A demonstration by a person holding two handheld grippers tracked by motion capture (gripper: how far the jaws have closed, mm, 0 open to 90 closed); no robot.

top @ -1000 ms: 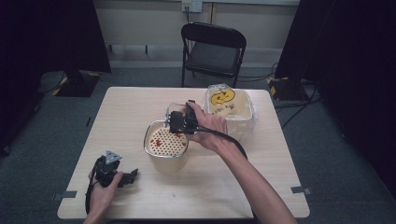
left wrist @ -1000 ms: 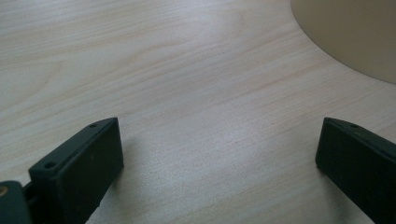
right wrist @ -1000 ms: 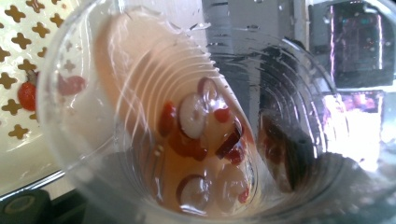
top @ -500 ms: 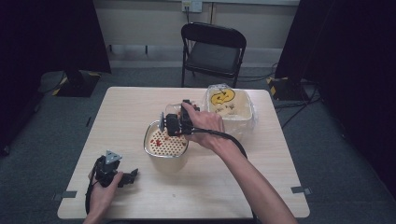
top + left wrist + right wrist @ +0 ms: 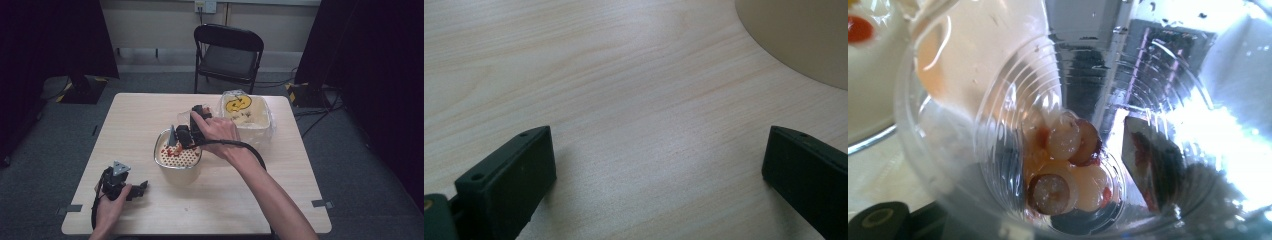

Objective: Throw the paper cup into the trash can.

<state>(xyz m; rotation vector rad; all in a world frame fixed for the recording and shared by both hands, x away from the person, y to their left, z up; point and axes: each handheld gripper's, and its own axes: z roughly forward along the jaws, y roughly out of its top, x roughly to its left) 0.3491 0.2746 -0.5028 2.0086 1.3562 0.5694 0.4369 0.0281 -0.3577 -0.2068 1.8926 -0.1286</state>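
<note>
Wooden table (image 5: 150, 120): right gripper (image 5: 184, 136), jaws just closing, clamped a clear cup (image 5: 1013, 150) tipped over the bowl (image 5: 176, 162), fruit slices (image 5: 1063, 172) still inside; left gripper (image 5: 131, 189) idle, jaws wide.

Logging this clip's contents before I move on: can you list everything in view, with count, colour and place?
Table: one, light wood, centre.
Strainer bowl: one, cream with metal rim, mid-table, red bits inside.
Clear plastic cup: one, held tipped over the strainer bowl, sliced fruit inside.
Pumpkin-face container: one, cream and yellow, far right of the table.
Folding chair: one, black, behind the table.
Left gripper: black, open, resting near the table's front left.
Right gripper: black, clamped on the cup.
</note>
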